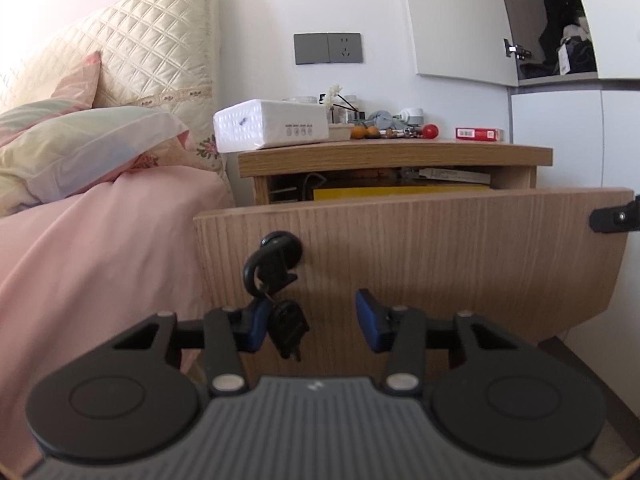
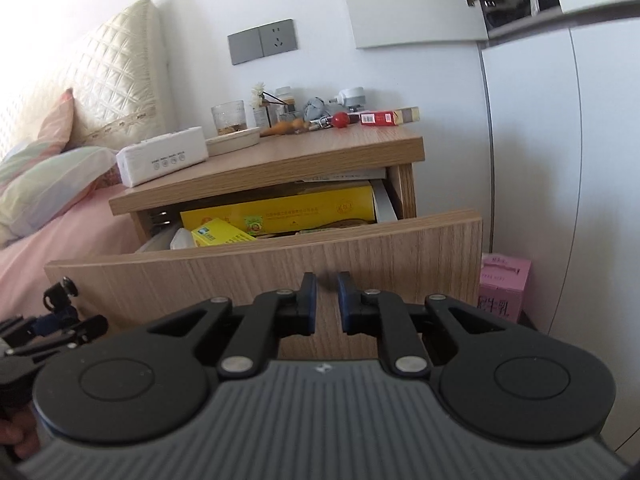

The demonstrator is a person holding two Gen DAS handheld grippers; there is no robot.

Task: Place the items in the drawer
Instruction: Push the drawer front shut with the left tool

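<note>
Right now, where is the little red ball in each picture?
Left wrist view: the red ball sits right of center on the nightstand top, left of the red box.
Right wrist view: the red ball sits upper middle, also left of the red box.
Shared landmark: wall socket.

Wood-grain drawer pulled open, packed: yellow boxes inside; black keys hang from front.

The left hand-held gripper gapes wide, the right hand-held gripper nearly closed, empty.
</note>
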